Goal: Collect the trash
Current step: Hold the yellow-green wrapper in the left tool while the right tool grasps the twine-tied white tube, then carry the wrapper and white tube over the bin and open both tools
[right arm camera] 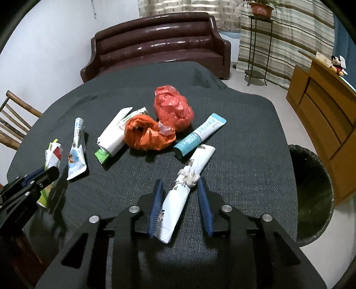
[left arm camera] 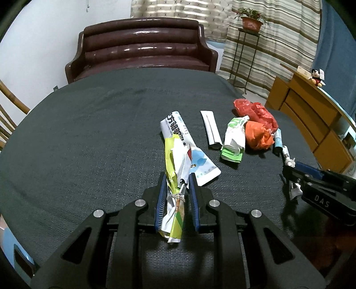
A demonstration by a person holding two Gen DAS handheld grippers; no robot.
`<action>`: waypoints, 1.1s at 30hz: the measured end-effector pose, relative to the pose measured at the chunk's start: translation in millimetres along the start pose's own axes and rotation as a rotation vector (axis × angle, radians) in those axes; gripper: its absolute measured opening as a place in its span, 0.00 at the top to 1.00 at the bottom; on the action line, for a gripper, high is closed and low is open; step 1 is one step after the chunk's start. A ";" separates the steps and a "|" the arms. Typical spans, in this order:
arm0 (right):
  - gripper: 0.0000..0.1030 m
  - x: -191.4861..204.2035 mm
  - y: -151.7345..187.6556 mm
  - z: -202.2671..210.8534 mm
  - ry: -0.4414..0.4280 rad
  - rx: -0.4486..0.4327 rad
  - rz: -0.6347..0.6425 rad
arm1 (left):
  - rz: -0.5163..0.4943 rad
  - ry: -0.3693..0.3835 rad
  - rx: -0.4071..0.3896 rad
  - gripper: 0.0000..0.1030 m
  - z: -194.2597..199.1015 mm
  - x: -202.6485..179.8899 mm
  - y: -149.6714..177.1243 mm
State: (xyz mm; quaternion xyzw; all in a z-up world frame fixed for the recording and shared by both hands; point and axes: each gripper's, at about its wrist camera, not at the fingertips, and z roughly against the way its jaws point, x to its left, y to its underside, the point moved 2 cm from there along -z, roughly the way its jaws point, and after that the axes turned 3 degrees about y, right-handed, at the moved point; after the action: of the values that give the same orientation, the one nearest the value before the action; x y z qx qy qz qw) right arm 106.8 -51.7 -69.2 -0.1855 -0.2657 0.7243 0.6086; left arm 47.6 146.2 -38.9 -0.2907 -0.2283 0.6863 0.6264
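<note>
Two claws released: left claw [left arm camera: 177, 177] straddles yellow wrapper bundle [left arm camera: 174, 193]; right claw [right arm camera: 179, 184] straddles white tied wrapper [right arm camera: 184, 191].

Far half of table [left arm camera: 89, 111]: bare cloth, open for passage.
Middle: blocked by red bag [right arm camera: 173, 109], orange bag [right arm camera: 146, 133], teal tube [right arm camera: 200, 135], wrappers.
Right edge: bin [right arm camera: 311, 195] just beside table.

A brown leather sofa [left arm camera: 142, 49] is sitting behind the dark table [left arm camera: 77, 133], a potted plant [left arm camera: 251, 21] is perching on a wire stand (by striped curtains [left arm camera: 278, 44]), and a plush toy [left arm camera: 318, 76] is resting on the wooden cabinet [left arm camera: 311, 115].
</note>
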 end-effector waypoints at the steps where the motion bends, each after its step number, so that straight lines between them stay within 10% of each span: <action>1: 0.72 -0.5 1.1 -0.1 -0.002 0.003 0.000 | 0.001 0.001 0.002 0.81 -0.9 0.2 0.3; 33: 0.84 -32.9 11.6 28.7 0.005 -0.081 -0.037 | -0.017 0.039 -0.021 0.81 1.0 -23.9 2.3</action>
State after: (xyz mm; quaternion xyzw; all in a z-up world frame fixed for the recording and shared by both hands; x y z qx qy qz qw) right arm 87.0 -89.8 -55.4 -0.2069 -0.2964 0.7011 0.6146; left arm 46.3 122.2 -37.0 -0.3088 -0.2258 0.6728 0.6332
